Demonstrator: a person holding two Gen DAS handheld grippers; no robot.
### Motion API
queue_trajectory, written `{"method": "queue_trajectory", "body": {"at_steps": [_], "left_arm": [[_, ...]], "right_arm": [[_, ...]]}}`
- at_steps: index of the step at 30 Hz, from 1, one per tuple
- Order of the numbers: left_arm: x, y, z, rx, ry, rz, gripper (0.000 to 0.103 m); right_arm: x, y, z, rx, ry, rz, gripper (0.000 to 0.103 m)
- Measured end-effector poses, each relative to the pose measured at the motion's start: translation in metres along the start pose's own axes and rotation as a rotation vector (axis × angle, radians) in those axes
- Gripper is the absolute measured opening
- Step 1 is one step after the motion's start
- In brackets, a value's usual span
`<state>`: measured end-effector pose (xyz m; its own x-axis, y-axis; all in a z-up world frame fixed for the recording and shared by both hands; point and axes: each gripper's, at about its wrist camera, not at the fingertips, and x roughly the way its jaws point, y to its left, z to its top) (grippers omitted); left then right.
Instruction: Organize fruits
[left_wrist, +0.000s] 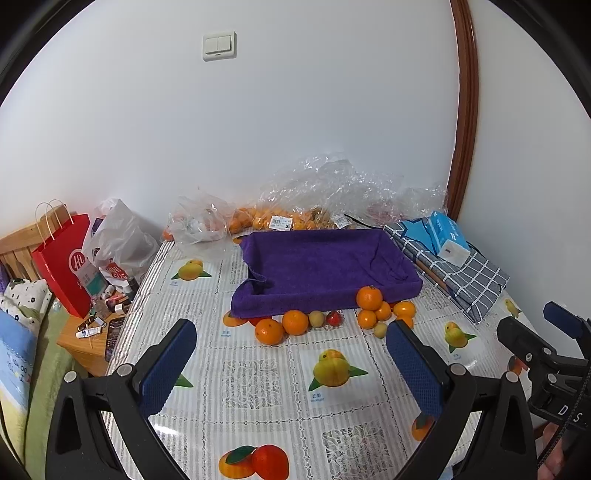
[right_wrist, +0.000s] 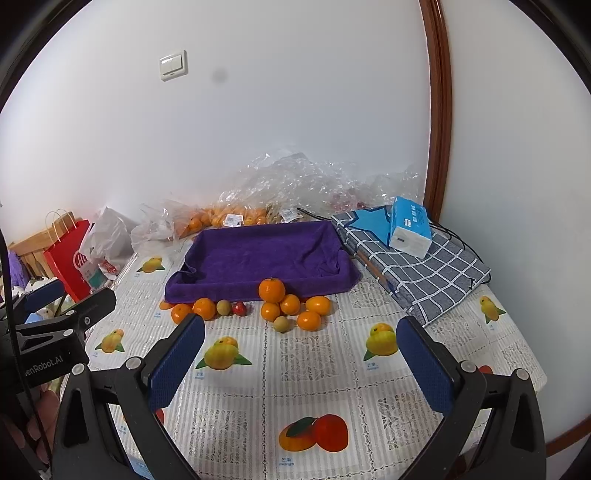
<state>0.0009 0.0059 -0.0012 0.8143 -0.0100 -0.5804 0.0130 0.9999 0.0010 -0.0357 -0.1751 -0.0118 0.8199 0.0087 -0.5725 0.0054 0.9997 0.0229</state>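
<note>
Left gripper (left_wrist: 291, 363) and right gripper (right_wrist: 301, 360) hovering spread, empty; seven oranges (right_wrist: 272, 290), two longans (right_wrist: 224, 307), one strawberry (right_wrist: 239, 308) lying ahead beside tray (right_wrist: 258, 258).

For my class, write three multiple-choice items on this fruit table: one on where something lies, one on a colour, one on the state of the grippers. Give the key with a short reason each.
1. Where do the loose oranges lie?
A. Inside the cloth-lined tray
B. On the tablecloth in front of the tray
C. On the checked cloth

2. What colour is the cloth lining the tray?
A. Purple
B. Green
C. Yellow

3. How do the left gripper and right gripper stand?
A. Both shut on an orange
B. One open, one shut
C. Both open and holding nothing

Key:
1 B, the fruit sits on the tablecloth against the tray's near edge, and the tray interior is bare.
2 A, the towel draped in the tray is deep purple.
3 C, in each wrist view the blue pads stand wide apart with only tablecloth between them.
</note>
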Motion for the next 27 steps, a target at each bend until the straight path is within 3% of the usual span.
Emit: {"method": "queue_trajectory", "body": {"at_steps": [27], "left_arm": [[-0.0043, 0.0016, 0.0012, 0.0, -0.011, -0.012, 0.103]], "right_arm": [[0.0012, 0.0064, 0.0018, -0.027, -0.02, -0.015, 0.103]]}}
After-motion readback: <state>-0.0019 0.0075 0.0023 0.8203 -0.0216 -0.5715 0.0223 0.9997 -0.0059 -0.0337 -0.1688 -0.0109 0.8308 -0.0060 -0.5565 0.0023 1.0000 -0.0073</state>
